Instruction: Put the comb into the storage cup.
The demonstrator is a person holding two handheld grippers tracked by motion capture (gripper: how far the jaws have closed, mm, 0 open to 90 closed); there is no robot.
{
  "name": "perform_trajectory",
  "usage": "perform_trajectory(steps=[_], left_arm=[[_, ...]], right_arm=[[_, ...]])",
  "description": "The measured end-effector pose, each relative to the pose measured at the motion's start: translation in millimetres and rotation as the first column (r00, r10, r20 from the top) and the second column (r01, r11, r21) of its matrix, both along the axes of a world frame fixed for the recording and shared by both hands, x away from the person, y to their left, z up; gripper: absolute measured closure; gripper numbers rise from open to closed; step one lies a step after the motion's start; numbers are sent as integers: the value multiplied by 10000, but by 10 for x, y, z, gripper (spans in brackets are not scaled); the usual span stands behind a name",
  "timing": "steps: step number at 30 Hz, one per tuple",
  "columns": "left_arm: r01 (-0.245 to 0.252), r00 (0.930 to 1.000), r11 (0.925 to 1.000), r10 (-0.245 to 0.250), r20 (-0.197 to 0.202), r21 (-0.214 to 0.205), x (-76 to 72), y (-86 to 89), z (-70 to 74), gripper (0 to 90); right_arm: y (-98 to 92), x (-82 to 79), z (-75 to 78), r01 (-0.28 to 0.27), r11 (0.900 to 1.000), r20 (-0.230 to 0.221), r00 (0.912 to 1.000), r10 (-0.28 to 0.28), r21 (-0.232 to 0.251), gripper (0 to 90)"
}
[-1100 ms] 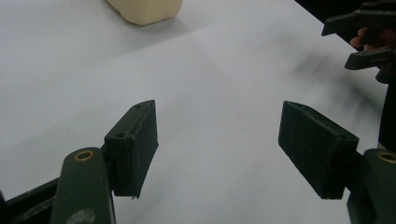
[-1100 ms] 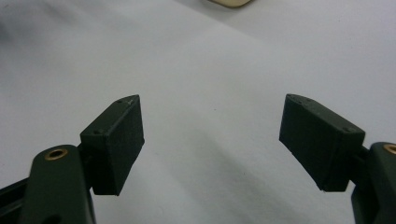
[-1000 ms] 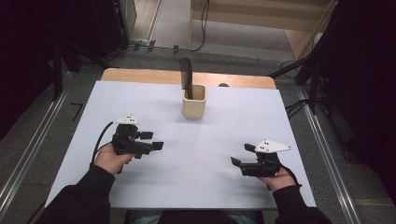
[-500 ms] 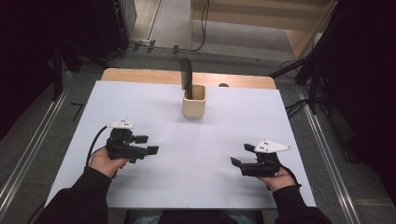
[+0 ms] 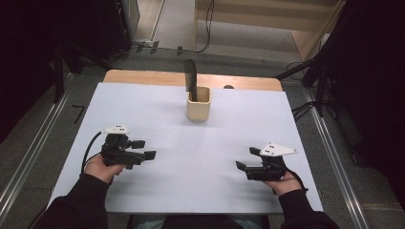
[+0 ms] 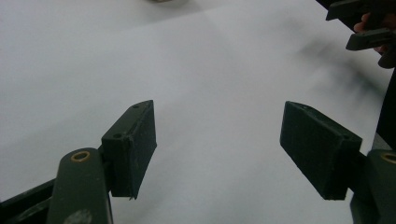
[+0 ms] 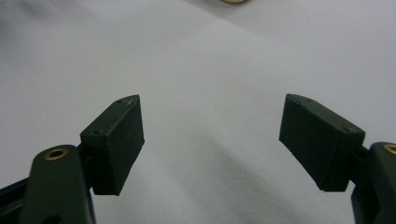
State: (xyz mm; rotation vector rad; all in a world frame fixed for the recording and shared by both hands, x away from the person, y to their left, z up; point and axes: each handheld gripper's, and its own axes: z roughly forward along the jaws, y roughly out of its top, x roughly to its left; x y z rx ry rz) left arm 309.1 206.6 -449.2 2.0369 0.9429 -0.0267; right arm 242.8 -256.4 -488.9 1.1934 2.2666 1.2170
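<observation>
White sheet [image 5: 200, 157], smooth and matte, covers nearly all of my table [image 5: 143, 76], leaving a strip of pale wood bare along the far edge at 12 o'clock.

Near that edge, just right of centre, stands a cream-coloured holder [image 5: 198, 104], squarish with rounded corners and an open top. A dark, flat, blade-like thing [image 5: 190, 78] stands upright in it, rising well above the rim; from the high view I take it for a comb or a brush, but I can't be sure.

My left gripper [image 5: 144, 149] sits at about 8 o'clock on the sheet, in my left hand [image 5: 102, 167], with a black cable [image 5: 90, 148] looping off its outer side and a pale plate on top. In the left gripper view its jaws stand wide apart with nothing between them; the pads [image 6: 135, 149] are dark, blocky wedges with flat inner faces, and bare white sheet lies beyond them.

My right gripper [image 5: 247, 160] sits at about 4 o'clock in my right hand [image 5: 284, 181], well apart from the left one, its jaws pointing toward the middle of the table. Its jaws are also spread wide and empty in the right gripper view; the pads [image 7: 114, 144] are the same dark matte blocks, with brass-coloured rivets in the arms behind them.

Both grippers are well apart from the holder.
</observation>
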Motion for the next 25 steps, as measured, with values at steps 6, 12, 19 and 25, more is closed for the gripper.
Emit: perform_trajectory(steps=[6, 12, 19, 25], left_arm=[[-58, 10000, 10000, 59, -47, 43, -22, 52, -8, 277], [-50, 10000, 10000, 50, -66, 66, -25, 54, -18, 277], [3, 10000, 9999, -2, -85, 132, -23, 55, -21, 277], [19, 9999, 9998, -16, -142, 190, -18, 56, -26, 277]], right_arm=[[5, 1, -3, 24, 10000, -5, 10000, -24, 22, 202], [8, 3, -4, 8, 10000, -12, 10000, -8, -3, 202], [11, 7, -7, -42, 10000, -4, 10000, 42, -9, 202], [-9, 10, -5, -132, 9999, -30, 9999, 132, -46, 196]])
